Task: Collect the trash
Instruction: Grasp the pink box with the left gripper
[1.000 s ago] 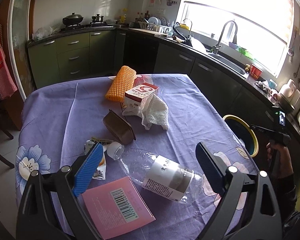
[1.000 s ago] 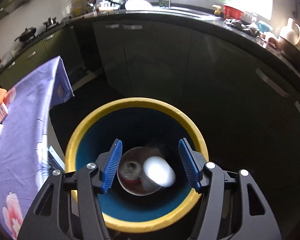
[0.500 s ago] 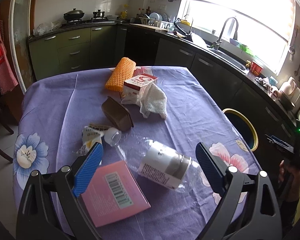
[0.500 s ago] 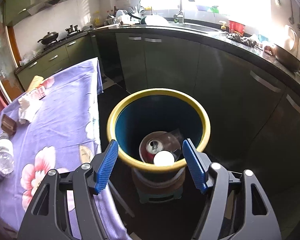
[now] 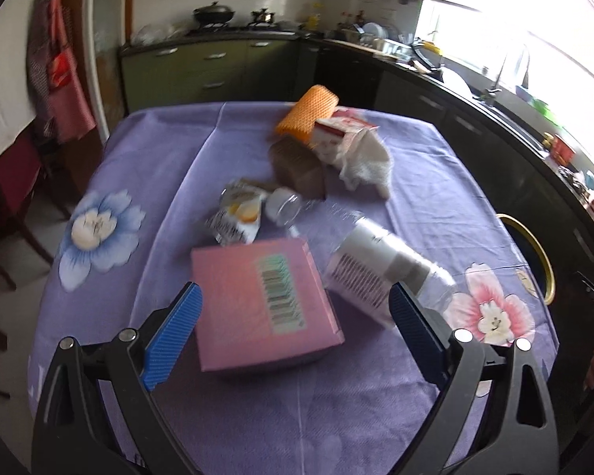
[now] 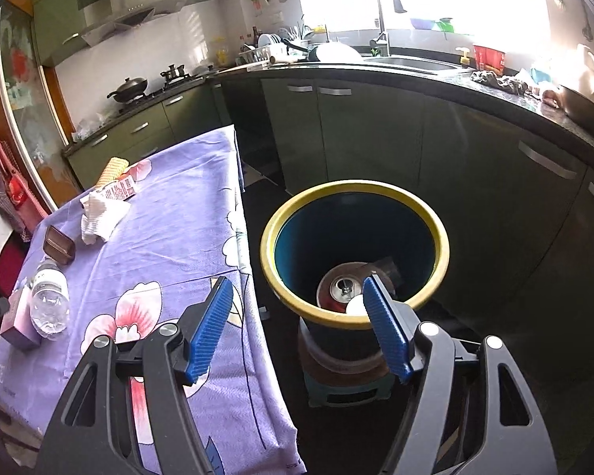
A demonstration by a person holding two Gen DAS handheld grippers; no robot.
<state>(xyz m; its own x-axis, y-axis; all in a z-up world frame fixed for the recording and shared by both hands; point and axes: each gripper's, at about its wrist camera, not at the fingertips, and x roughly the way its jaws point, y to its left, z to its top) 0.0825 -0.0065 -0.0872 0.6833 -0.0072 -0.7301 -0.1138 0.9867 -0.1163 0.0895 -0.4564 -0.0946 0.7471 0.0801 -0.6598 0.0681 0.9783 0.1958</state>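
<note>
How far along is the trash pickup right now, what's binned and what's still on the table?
Done: a can and a white item lie in the yellow-rimmed bin. In hand: nothing; the right gripper is open and empty beside the bin, the left gripper open over the pink box. Left on the table: that box, the plastic bottle, snack wrapper, brown tray, carton and crumpled cloth.

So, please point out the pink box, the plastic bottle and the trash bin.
pink box (image 5: 257, 297), left wrist view, on its top face.
plastic bottle (image 5: 372, 273), left wrist view, on its label.
trash bin (image 6: 439, 233), right wrist view, on its yellow rim.
</note>
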